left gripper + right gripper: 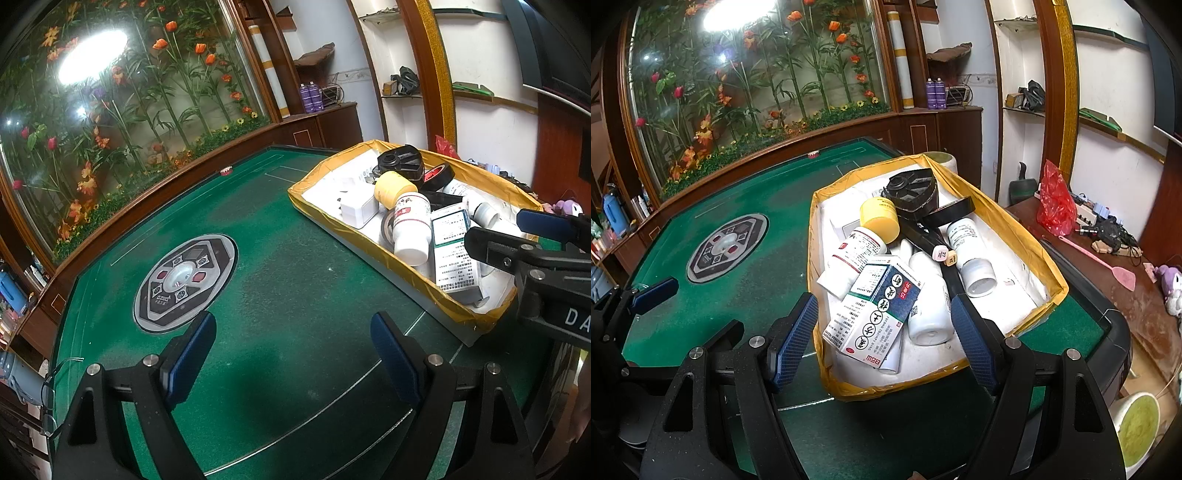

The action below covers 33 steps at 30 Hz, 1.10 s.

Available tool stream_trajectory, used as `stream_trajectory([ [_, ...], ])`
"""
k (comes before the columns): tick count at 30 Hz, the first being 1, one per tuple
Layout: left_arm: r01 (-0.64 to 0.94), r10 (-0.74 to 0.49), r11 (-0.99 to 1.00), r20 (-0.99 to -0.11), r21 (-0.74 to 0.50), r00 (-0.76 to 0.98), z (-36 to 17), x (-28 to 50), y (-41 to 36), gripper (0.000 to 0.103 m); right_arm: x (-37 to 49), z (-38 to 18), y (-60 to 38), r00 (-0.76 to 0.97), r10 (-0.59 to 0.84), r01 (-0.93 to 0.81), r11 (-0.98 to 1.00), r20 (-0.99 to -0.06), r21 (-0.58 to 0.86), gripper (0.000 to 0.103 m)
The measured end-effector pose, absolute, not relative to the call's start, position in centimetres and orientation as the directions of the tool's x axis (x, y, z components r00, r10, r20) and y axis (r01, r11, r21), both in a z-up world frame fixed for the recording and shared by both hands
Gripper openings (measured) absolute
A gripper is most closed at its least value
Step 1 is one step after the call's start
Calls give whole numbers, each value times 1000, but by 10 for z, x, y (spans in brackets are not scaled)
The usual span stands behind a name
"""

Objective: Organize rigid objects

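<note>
1. Here's the tray [1004, 218], a white box with yellow tape round its rim, sitting on the right side of the green mahjong table [746, 295], and it's piled with rigid odds and ends.
2. On top at the near end lies a medicine carton [875, 310], white, green and dark blue with red marks, tilted across the heap.
3. Tucked partly beneath it, a white pill bottle with a red-and-white label [849, 258] lies on its side; just beyond that sits a yellow-capped jar [880, 218].
4. Right of the carton, a plain white bottle [929, 314] lies with its base toward the camera, and another labelled white bottle [971, 254] lies further right.
5. At the far end sits a black triangular plastic part [916, 190], a roll of black tape [955, 212] beside it, and two small dice-like tiles [943, 255] rest on a black bar.
6. The right gripper [884, 339] hovers over the tray's near end, jaws wide apart either side of the carton, gripping nothing.
7. The left gripper [293, 358] hangs above bare felt left of the tray, fingers spread and empty.
8. Out in the middle of the table sits the round control panel [186, 282].
9. Beyond the table stands a glass case of artificial flowers [122, 103]; a pink fly swatter [1100, 258] lies on the wooden surface at right.
</note>
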State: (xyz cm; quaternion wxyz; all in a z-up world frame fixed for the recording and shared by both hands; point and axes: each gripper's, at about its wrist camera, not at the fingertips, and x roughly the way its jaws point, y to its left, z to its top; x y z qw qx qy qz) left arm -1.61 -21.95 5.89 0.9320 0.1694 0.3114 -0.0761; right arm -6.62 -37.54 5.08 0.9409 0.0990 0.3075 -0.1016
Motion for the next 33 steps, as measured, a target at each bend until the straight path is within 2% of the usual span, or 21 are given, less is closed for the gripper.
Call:
stream_trajectory([
  [33,249,-33,929,-606,275,795,59,-16,-220,86,-66,50,-375,791,-130,250,960,-598,122,75],
])
